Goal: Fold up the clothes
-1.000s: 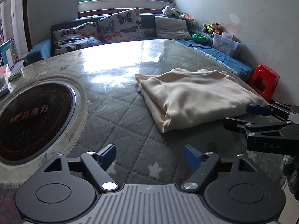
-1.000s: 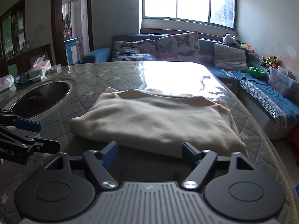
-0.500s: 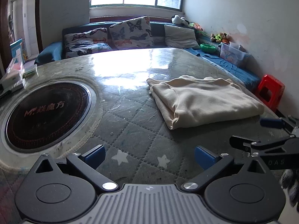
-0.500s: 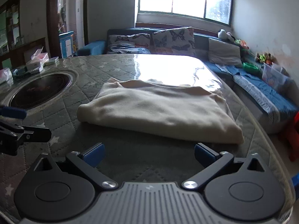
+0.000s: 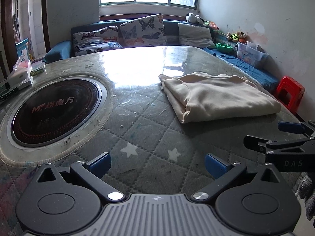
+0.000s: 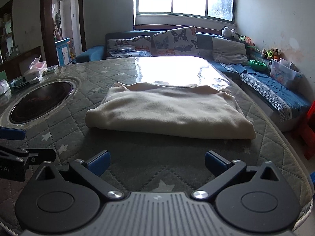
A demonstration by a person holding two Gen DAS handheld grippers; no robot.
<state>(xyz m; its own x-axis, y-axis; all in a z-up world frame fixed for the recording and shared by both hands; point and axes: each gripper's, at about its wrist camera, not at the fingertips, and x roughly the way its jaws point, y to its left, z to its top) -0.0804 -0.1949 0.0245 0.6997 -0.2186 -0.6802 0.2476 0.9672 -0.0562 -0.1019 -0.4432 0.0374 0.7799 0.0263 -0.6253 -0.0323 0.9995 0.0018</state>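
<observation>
Both tools are held spread wide, with nothing between the jaws: the left gripper (image 5: 157,162) is poised over bare quilted table (image 5: 141,137), the right gripper (image 6: 156,161) likewise, just short of the garment's near fold. One cream garment (image 6: 167,110), already folded into a flat rectangle, is laid on the table ahead of the right gripper and ahead and to the right of the left one; its long axis is run crosswise to the right gripper's line. The right gripper is judged the nearer. Two grippers, one garment and one round inset burner (image 5: 53,110) are counted.
</observation>
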